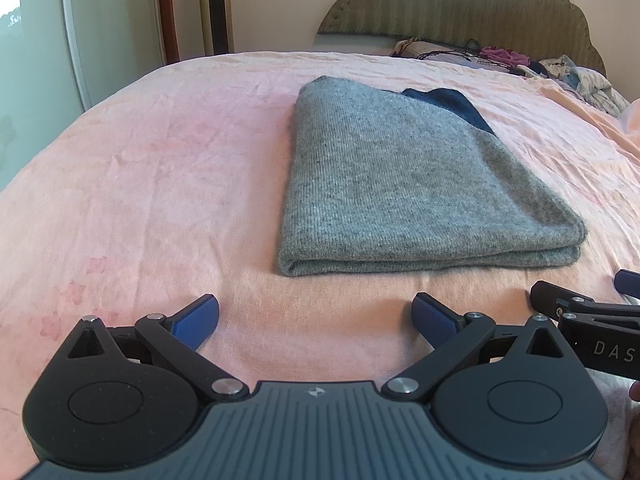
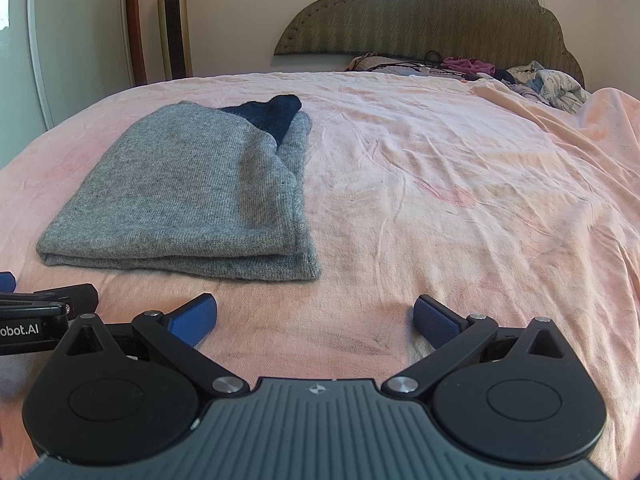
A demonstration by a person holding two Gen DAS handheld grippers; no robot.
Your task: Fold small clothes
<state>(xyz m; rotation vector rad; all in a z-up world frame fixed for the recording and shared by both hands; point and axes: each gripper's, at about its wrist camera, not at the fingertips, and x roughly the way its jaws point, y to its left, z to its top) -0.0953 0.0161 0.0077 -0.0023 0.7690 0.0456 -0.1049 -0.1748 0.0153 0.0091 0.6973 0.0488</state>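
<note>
The grey knit garment (image 1: pixel 420 184) lies folded on the pink bed sheet (image 1: pixel 160 184), a flat, layered rectangle with its doubled edge towards the cameras and a dark navy part (image 1: pixel 444 102) peeking out at its far end. In the right wrist view it sits to the left of centre, just beyond the tool tips; in the left wrist view it sits ahead and slightly right. The left tool (image 1: pixel 316 318) is spread wide, its blue pads empty and apart from the cloth; the right tool (image 2: pixel 316 318) is likewise spread and grips nothing, hovering over bare sheet on the near side of the garment. Each tool shows at the edge of the other's view, so the two are close beside one another. Judging by the neat stack, this piece looks finished, or nearly so: the layers line up, though the right-hand edge is a little uneven. A heap of mixed clothes (image 2: pixel 536 76) waits by the headboard (image 2: pixel 432 12), well apart from both tools, so more folding probably remains.
</note>
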